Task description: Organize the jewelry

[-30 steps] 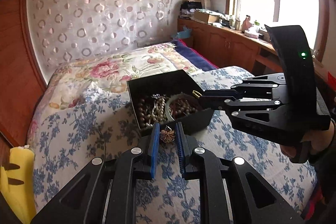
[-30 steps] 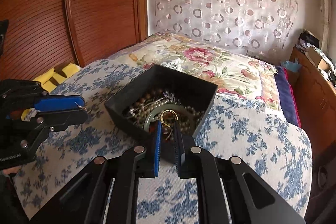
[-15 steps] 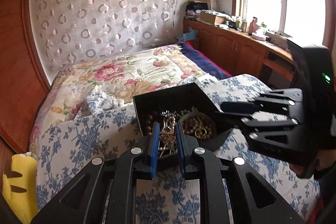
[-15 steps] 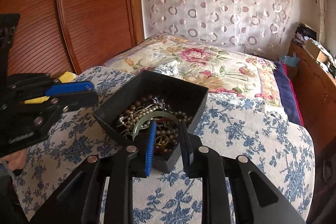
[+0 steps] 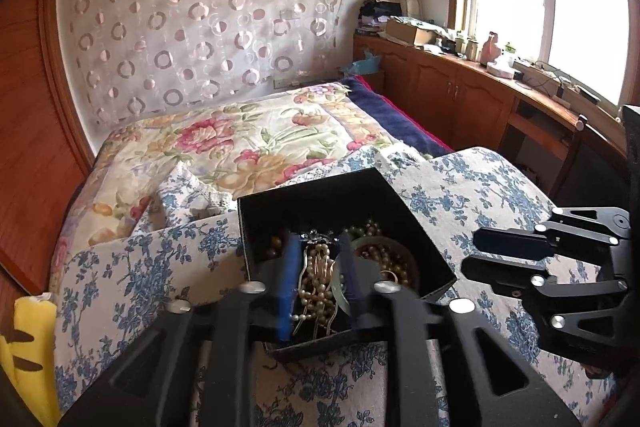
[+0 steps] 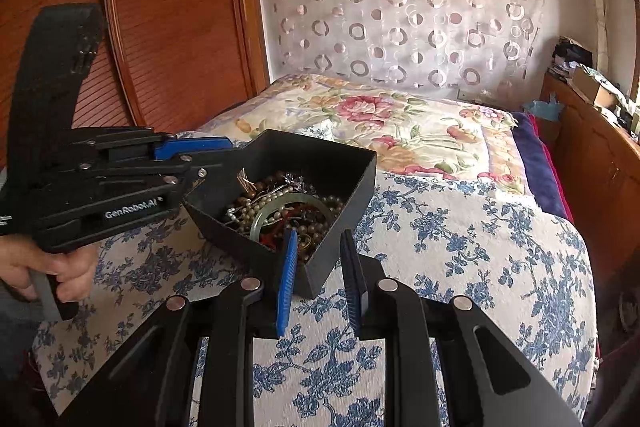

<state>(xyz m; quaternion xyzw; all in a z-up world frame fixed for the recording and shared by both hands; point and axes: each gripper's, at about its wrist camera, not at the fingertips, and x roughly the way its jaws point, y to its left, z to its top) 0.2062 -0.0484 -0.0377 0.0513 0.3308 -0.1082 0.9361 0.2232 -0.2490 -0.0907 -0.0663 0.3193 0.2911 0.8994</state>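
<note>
Black plastic forms the open jewelry box (image 5: 340, 203), which sits on the blue-flowered bedspread (image 5: 132, 267). In the left wrist view the left gripper (image 5: 320, 247) reaches over the box's near rim, its fingers spread with nothing between them, tips hanging just above the tangle of bead necklaces (image 5: 316, 283) and beside a pale green bangle (image 5: 340, 283). The right gripper (image 5: 480, 259) shows just right of the box, outside it; its fingers look parted from this side.

In the right wrist view the right gripper (image 6: 320, 255) straddles the box's (image 6: 320, 163) near corner with fingers spread and empty, one tip over the contents, the other outside the wall. The left gripper (image 6: 216, 155) enters at the box's far-left rim; the bangle (image 6: 288, 211) lies among pearls and beads.

My judgement is that the risks come from the tangle and the soft bed. A finger tip could hook a strand on withdrawal and drag pieces out onto the bedspread (image 6: 460, 247), where small items would be lost in the pattern. Pressing on a wall could tip the box, since the bedding gives.

Beyond the box lie a floral quilt (image 6: 400, 131), a sheer circle-patterned curtain (image 6: 400, 7), a wooden wardrobe (image 6: 168, 7), and, in the left wrist view, a cluttered window counter (image 5: 480, 67).
</note>
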